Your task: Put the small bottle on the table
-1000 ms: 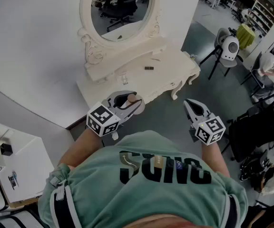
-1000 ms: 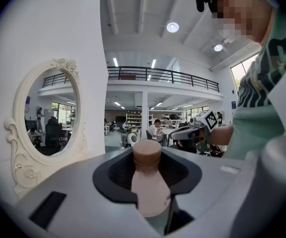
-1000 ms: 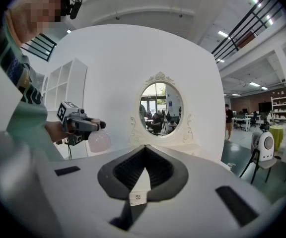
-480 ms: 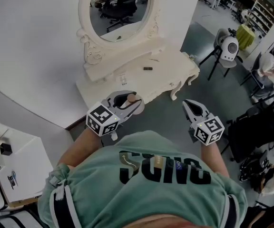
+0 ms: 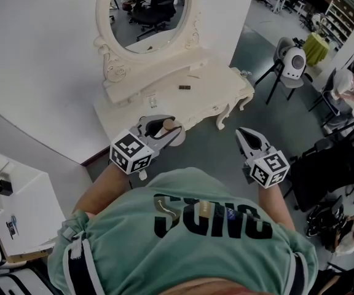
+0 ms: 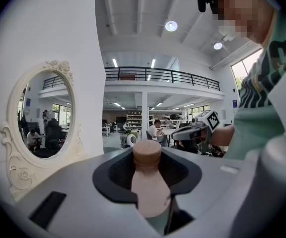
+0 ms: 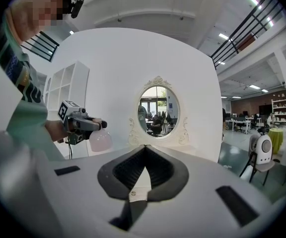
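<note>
My left gripper (image 5: 162,130) is shut on the small bottle (image 5: 168,125), a pale pink bottle with a tan cap. It hangs in the air just off the front edge of the cream dressing table (image 5: 201,100). In the left gripper view the bottle (image 6: 149,182) stands upright between the dark pads, cap up. My right gripper (image 5: 249,139) is further right over the grey floor, shut with nothing in it. The right gripper view shows its jaws closed tip to tip, with the left gripper holding the bottle (image 7: 101,140) off to the left.
An oval mirror (image 5: 143,11) in a carved frame stands at the back of the table. A small dark object (image 5: 183,87) and a small clear item (image 5: 153,101) lie on the tabletop. A white chair (image 5: 294,63) stands to the right, a white cabinet (image 5: 17,214) to the left.
The head view has drifted, so the dressing table now sits a little further left. The left gripper with the bottle has edged up towards the table's edge. The right gripper has hardly moved.
</note>
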`<state>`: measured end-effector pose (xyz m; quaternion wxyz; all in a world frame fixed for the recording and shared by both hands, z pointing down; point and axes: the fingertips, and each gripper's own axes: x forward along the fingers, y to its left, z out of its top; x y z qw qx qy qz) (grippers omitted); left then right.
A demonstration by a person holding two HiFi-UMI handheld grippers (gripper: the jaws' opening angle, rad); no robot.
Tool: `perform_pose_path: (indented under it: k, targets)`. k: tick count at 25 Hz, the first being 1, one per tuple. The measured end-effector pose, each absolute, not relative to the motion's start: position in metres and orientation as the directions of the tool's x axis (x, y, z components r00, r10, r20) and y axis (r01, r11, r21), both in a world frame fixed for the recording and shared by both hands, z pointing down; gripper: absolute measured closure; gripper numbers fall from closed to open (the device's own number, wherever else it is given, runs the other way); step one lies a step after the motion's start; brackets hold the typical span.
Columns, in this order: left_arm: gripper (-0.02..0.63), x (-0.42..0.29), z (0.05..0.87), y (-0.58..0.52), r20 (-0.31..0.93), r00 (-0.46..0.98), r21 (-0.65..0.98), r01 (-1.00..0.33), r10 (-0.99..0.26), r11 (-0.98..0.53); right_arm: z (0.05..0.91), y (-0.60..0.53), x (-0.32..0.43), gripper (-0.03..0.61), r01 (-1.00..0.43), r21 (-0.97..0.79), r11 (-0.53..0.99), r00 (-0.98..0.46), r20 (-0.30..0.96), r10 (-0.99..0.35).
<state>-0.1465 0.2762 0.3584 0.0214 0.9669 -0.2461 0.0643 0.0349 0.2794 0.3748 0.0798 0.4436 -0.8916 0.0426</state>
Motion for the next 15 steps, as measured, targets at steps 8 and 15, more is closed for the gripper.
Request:
perform_pose_path:
  k: [8,15]
  targets:
    - [0.479,-0.087,0.360,0.296,0.124,0.869,0.019,-0.484,-0.479,-0.875,0.374,0.300,0.089,0.584,-0.784,0.007,0.621,-0.610,0.183,-0.771]
    - [0.480,-0.047,0.365,0.311,0.132,0.872,0.026,-0.478,-0.471,-0.878,0.378,0.313,0.124,0.584,-0.772,0.000,0.636,-0.625,0.181,-0.759]
